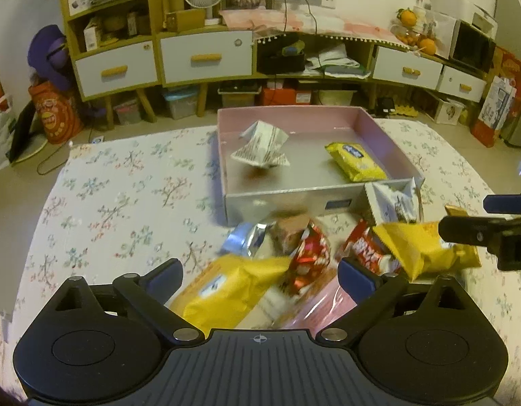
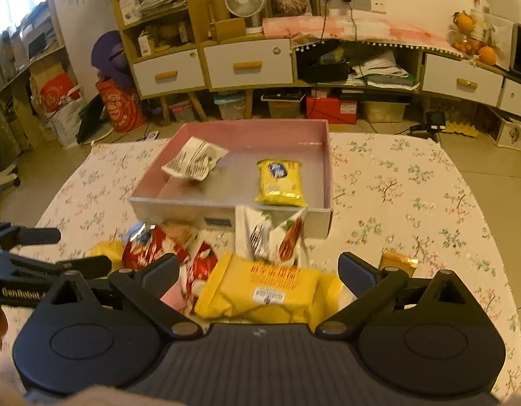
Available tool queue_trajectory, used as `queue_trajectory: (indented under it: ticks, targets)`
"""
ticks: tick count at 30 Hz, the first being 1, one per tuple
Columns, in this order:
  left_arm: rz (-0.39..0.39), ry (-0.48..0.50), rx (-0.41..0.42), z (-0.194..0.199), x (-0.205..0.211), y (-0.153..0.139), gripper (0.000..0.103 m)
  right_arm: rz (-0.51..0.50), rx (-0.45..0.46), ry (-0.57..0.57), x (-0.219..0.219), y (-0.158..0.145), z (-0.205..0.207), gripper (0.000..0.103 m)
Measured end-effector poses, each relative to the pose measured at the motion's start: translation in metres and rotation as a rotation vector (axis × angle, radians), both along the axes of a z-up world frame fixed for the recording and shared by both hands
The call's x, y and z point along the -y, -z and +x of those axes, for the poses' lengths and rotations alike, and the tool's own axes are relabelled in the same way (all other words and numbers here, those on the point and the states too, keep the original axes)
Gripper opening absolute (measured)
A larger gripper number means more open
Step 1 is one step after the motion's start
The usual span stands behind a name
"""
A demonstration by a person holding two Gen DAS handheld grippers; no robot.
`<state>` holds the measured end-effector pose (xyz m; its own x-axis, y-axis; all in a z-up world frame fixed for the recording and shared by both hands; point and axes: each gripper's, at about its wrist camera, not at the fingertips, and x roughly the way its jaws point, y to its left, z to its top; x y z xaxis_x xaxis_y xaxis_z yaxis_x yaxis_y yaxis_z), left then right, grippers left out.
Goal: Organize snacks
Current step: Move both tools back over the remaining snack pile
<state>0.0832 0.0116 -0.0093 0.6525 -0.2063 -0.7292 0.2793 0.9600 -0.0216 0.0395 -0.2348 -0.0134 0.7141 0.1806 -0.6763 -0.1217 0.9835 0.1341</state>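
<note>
Above the snack pile, left tongs and right tongs both spread wide, gripping nothing.

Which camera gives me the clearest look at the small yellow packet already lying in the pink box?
Right wrist: the small yellow packet faces the lens flat, label visible, inside the pink box. Left wrist shows it angled and foreshortened near the right wall.

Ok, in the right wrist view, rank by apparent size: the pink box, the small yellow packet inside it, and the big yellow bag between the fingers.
1. pink box
2. big yellow bag, though nearness to the camera enlarges it
3. small yellow packet
</note>
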Motion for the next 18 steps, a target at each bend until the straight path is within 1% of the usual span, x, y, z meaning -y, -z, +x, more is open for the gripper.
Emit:
queue_trajectory:
  ticks: [2,5,8,10,14,16,18]
  targets:
    - [0.006,-0.004,-0.003,-0.002,-0.004,0.003,0.1,-0.005,-0.003,-0.02,-0.003,0.004,-0.006,0.101]
    - [0.014,0.0,-0.02,-0.005,-0.012,0.012,0.1,-0.051,0.002,-0.063,-0.011,0.008,-0.014,0.101]
    - [0.058,0.023,-0.03,-0.007,-0.017,0.023,0.1,-0.092,0.022,-0.105,-0.018,0.012,-0.022,0.103]
    - [0.088,0.044,-0.024,-0.01,-0.022,0.028,0.1,-0.125,0.037,-0.144,-0.024,0.014,-0.026,0.103]
    - [0.115,0.098,0.01,-0.013,-0.033,0.034,0.1,-0.167,0.059,-0.236,-0.036,0.018,-0.03,0.103]
    - [0.113,0.108,0.007,-0.01,-0.04,0.037,0.1,-0.176,0.069,-0.283,-0.043,0.019,-0.031,0.102]
    - [0.09,0.104,-0.008,-0.006,-0.046,0.042,0.1,-0.182,0.073,-0.312,-0.049,0.019,-0.029,0.102]
